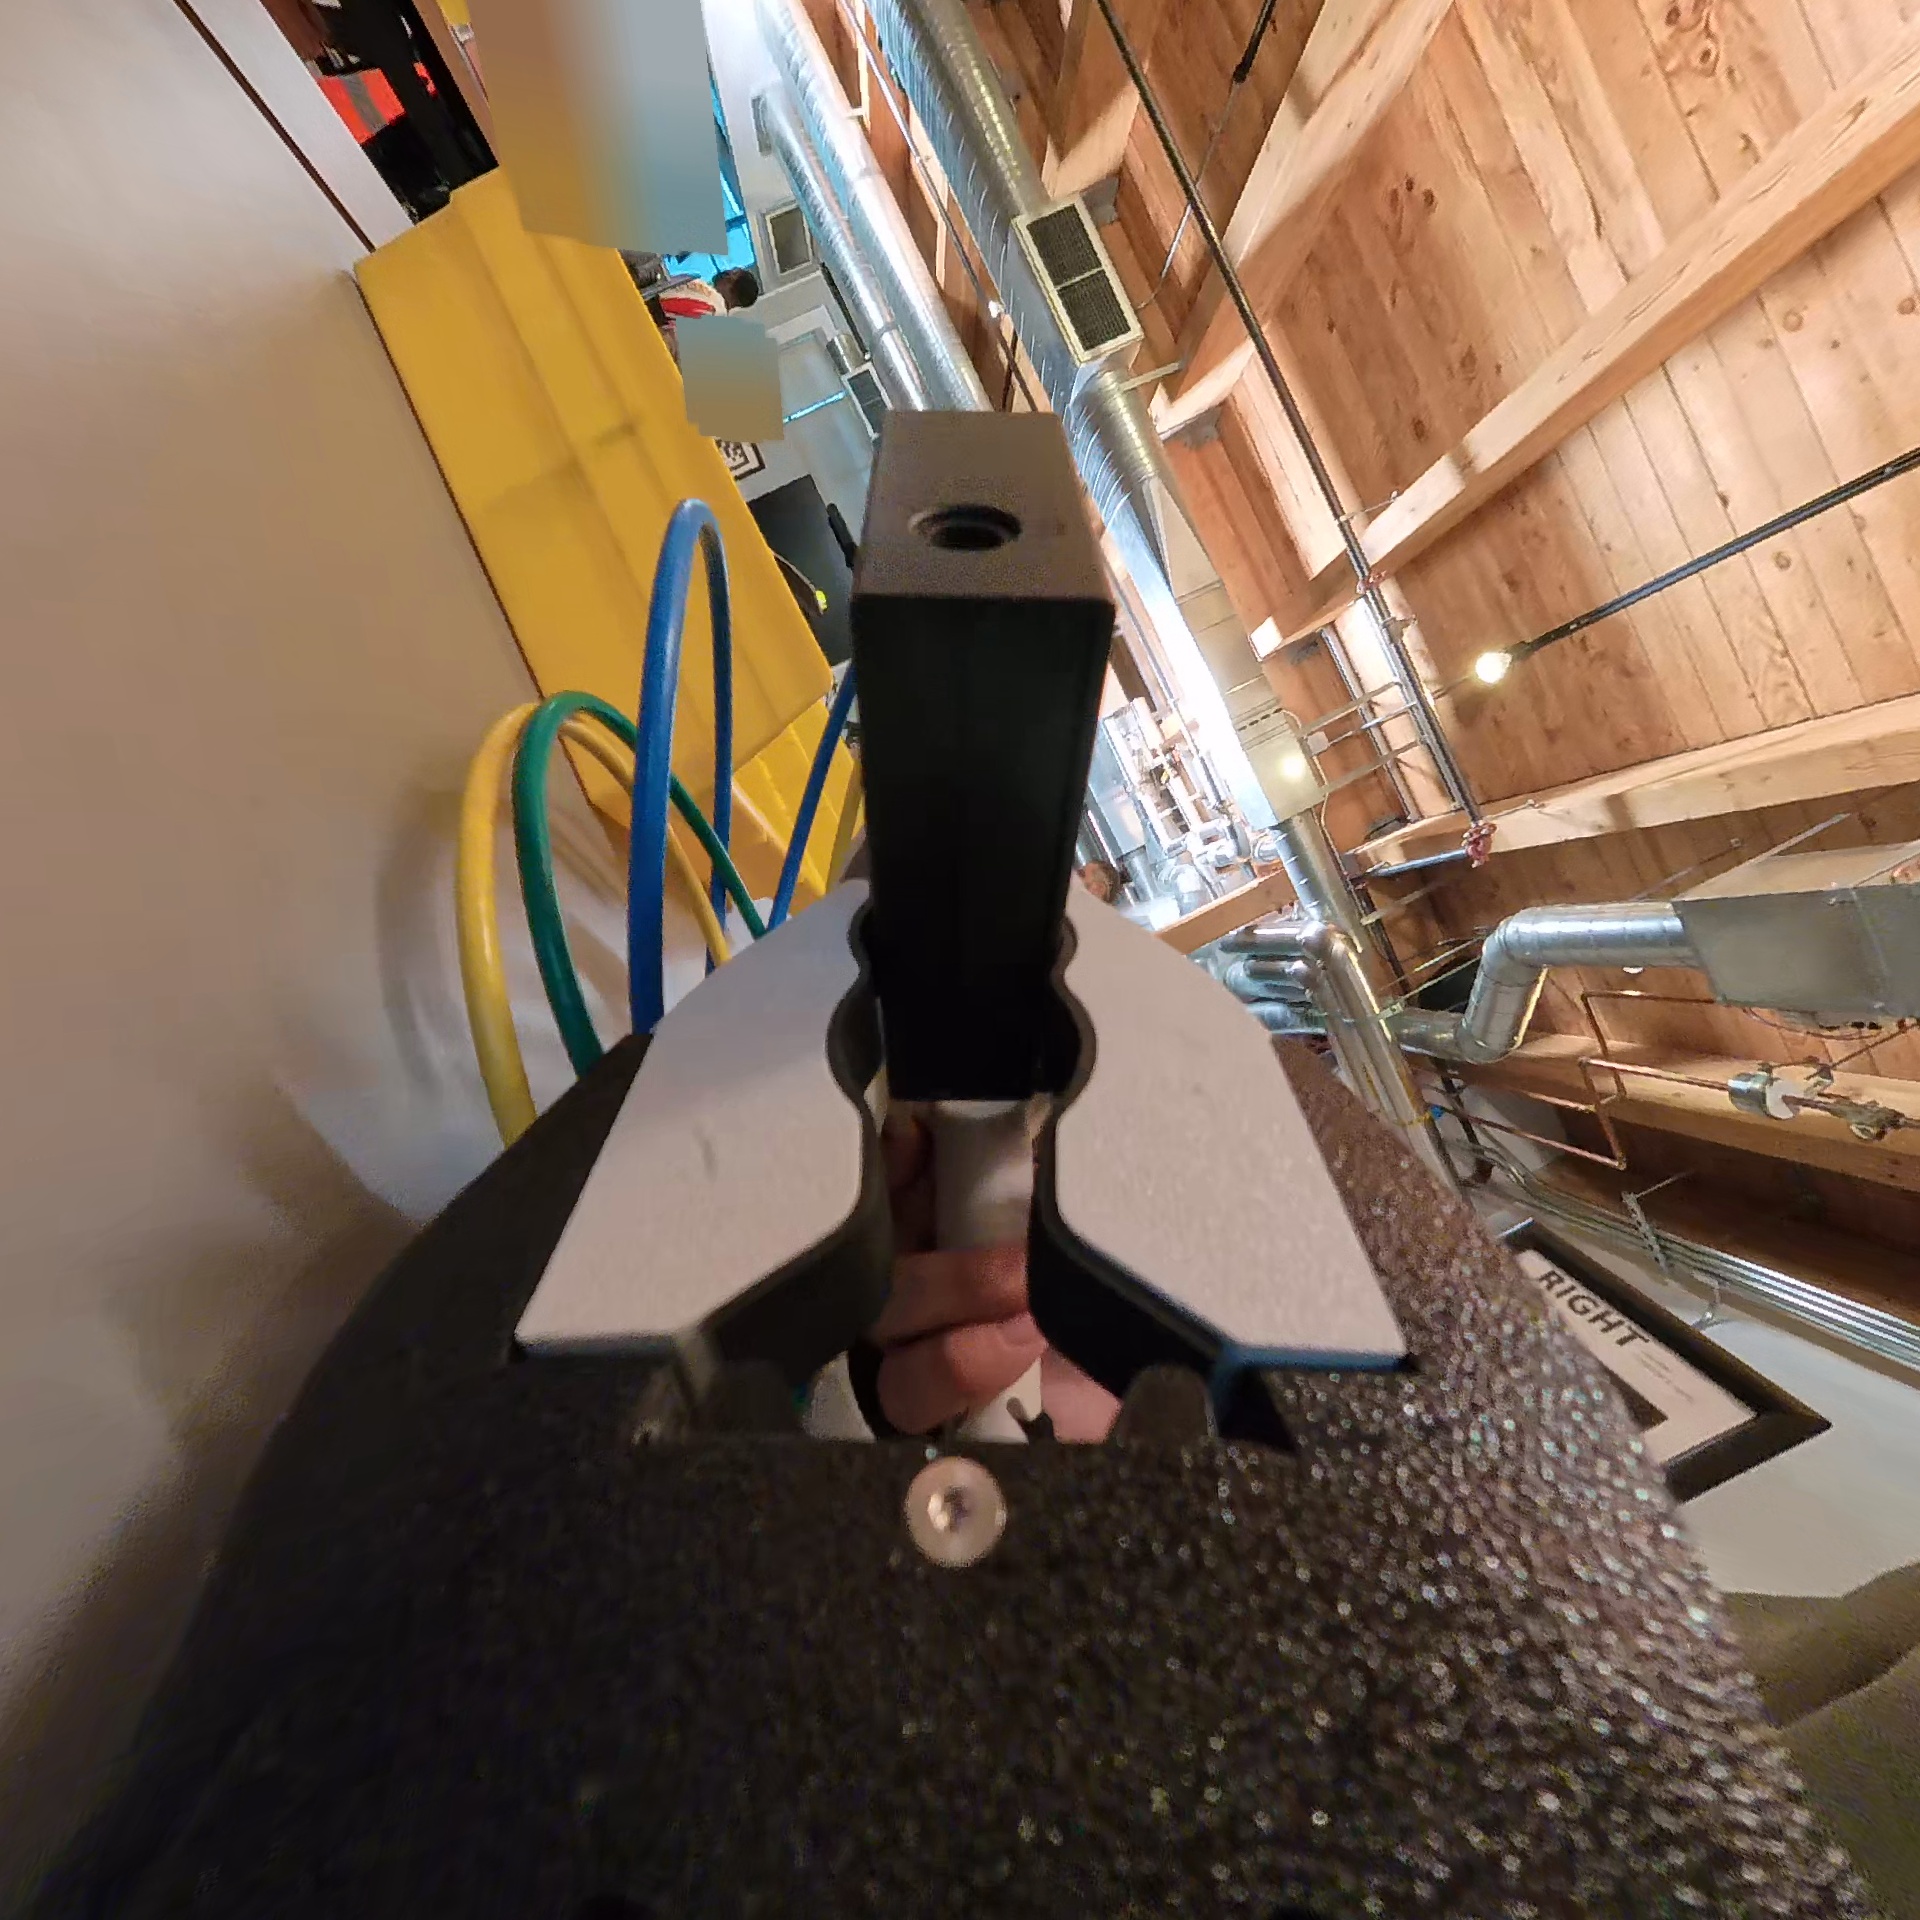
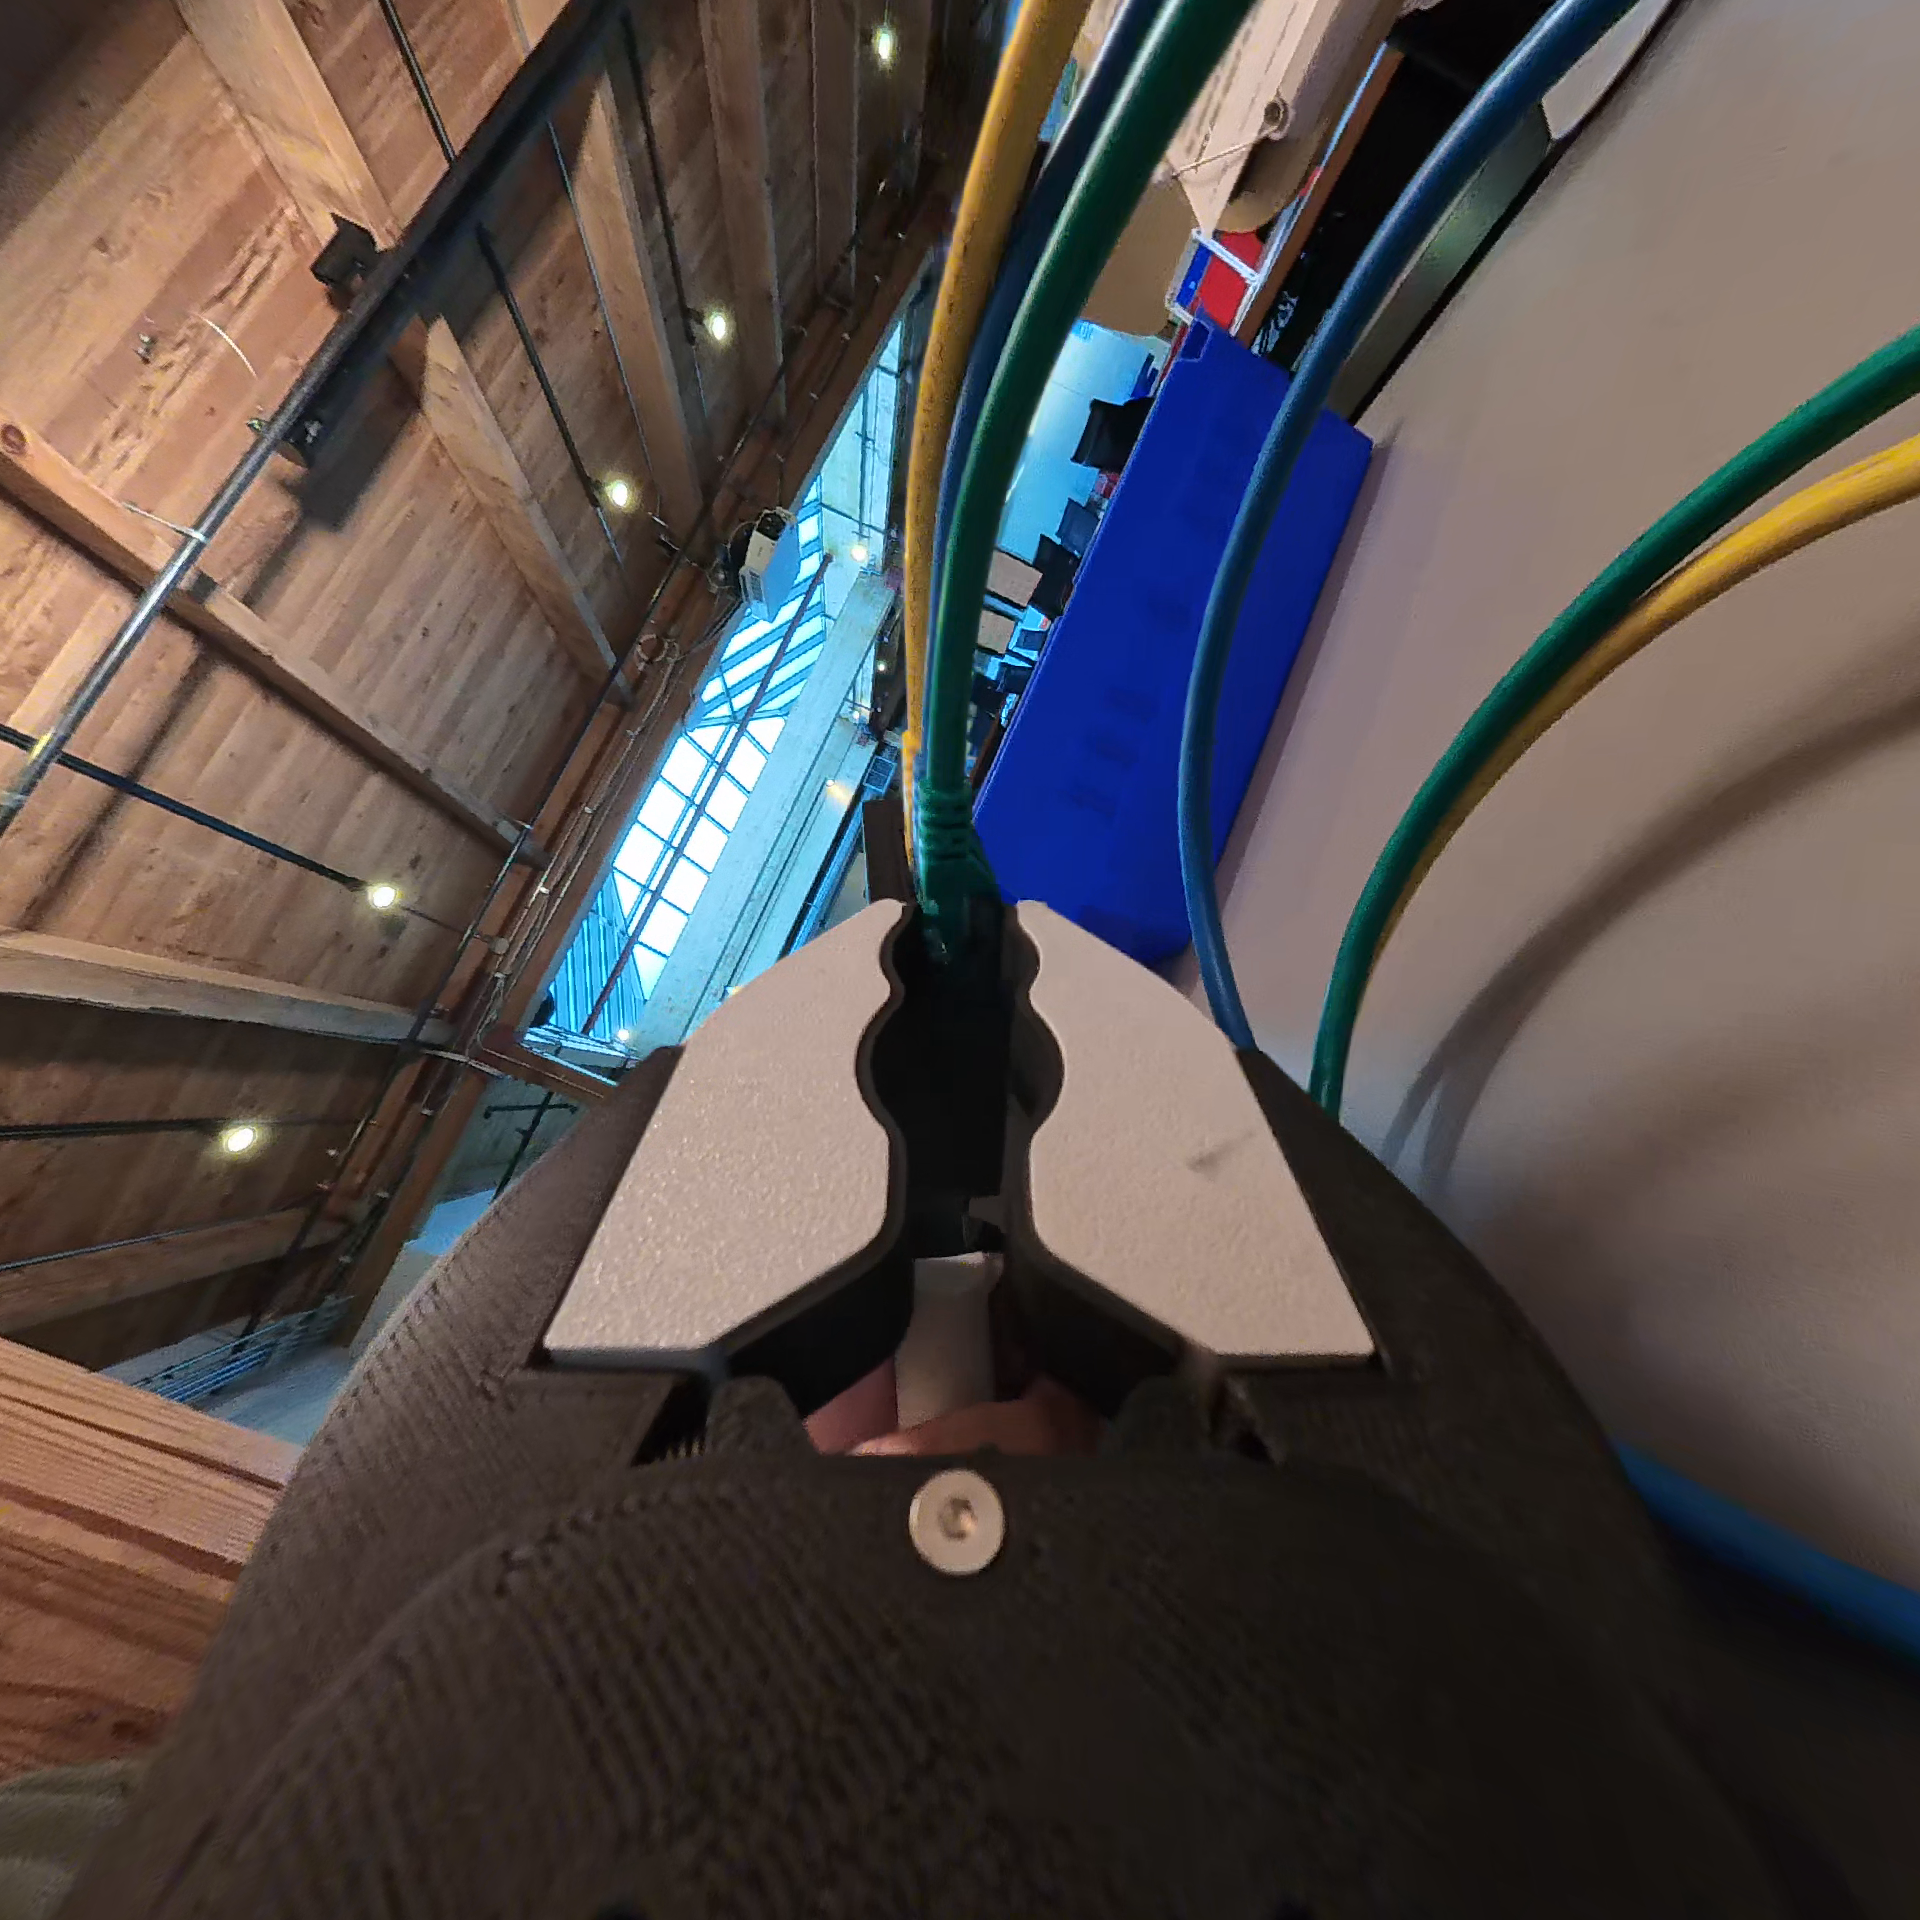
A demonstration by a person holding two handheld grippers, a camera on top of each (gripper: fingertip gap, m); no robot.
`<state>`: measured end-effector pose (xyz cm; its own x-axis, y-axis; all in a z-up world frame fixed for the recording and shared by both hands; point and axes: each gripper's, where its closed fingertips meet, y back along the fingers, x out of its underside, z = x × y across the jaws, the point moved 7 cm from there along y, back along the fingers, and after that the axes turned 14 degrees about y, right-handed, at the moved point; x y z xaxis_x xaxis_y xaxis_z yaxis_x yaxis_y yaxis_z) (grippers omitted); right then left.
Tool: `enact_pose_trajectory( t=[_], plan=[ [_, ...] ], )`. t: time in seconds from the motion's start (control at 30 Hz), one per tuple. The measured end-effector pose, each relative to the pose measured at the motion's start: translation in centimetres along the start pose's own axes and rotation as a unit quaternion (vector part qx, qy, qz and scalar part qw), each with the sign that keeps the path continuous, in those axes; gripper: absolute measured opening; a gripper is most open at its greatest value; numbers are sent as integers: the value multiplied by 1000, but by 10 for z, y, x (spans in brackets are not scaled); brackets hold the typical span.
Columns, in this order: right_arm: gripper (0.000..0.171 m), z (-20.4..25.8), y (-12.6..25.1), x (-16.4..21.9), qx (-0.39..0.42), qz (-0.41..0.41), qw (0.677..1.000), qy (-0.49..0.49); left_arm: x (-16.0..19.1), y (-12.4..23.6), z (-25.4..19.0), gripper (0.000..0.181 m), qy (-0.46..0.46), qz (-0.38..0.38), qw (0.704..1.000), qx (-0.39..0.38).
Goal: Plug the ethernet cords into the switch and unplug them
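Observation:
In the left wrist view my left gripper is shut on the black box-shaped switch, which sticks out forward with a round hole in its end face. Blue, green and yellow ethernet cords loop to its left. In the right wrist view my right gripper is shut around the green cord's plug where it meets a black part of the switch. The green cord rises from it. Yellow and blue cords run alongside it.
Both views tilt up at a wooden ceiling with metal ducts and pipes. A pale tabletop lies at the left with a yellow bin on it. In the right wrist view a blue bin stands on the tabletop.

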<state>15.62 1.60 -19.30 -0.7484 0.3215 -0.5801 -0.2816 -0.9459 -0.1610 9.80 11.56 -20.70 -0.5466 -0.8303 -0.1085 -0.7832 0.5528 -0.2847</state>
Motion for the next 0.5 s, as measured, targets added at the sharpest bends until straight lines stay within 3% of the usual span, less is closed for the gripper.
enact_pose_trajectory(
  t=[0.5],
  plan=[
    [15, 0, -2, 1, -6, 1, 1000, -24, 0, 0, -1, 27, -11, -15, 1000, 0]
  ],
)
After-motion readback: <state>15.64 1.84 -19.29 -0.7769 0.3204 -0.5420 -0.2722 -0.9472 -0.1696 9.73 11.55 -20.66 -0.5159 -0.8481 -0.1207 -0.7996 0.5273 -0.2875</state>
